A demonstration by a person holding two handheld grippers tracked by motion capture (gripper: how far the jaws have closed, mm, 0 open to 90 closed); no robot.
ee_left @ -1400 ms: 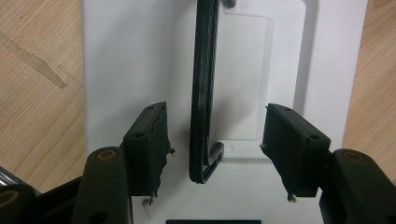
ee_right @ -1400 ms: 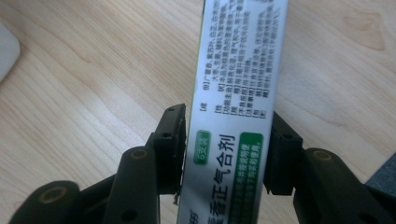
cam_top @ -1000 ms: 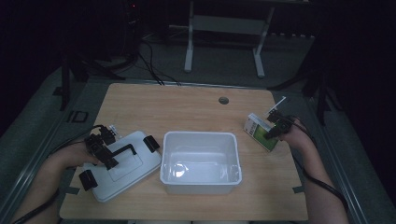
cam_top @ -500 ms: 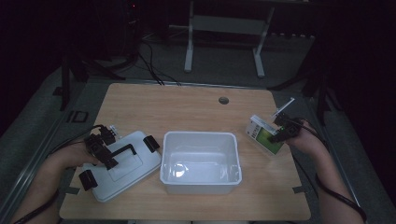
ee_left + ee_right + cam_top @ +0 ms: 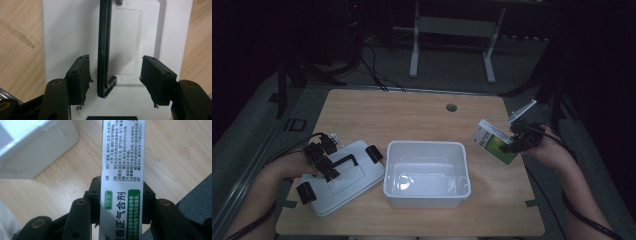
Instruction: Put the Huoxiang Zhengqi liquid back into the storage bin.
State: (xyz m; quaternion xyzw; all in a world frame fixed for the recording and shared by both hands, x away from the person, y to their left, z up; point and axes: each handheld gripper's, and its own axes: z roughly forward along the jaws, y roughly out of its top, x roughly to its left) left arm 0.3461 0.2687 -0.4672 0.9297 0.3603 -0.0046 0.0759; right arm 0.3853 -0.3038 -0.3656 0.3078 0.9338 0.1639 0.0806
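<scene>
- High view: the right gripper (image 5: 518,141) is clamped on a green-and-white box (image 5: 493,142), held tilted above the right edge of the counter (image 5: 422,112), just right of the white tub (image 5: 427,173). The left gripper (image 5: 323,161) rests over the white lid (image 5: 343,176) lying left of the tub.
- Left gripper view: the jaws stand apart above the lid (image 5: 75,32); its black handle (image 5: 103,47) runs between them, close to the left pad, touching neither.
- Right gripper view: both pads press the box's (image 5: 122,177) narrow sides; the box reaches forward over the counter (image 5: 172,152), the tub's corner (image 5: 32,147) off to the upper left.
</scene>
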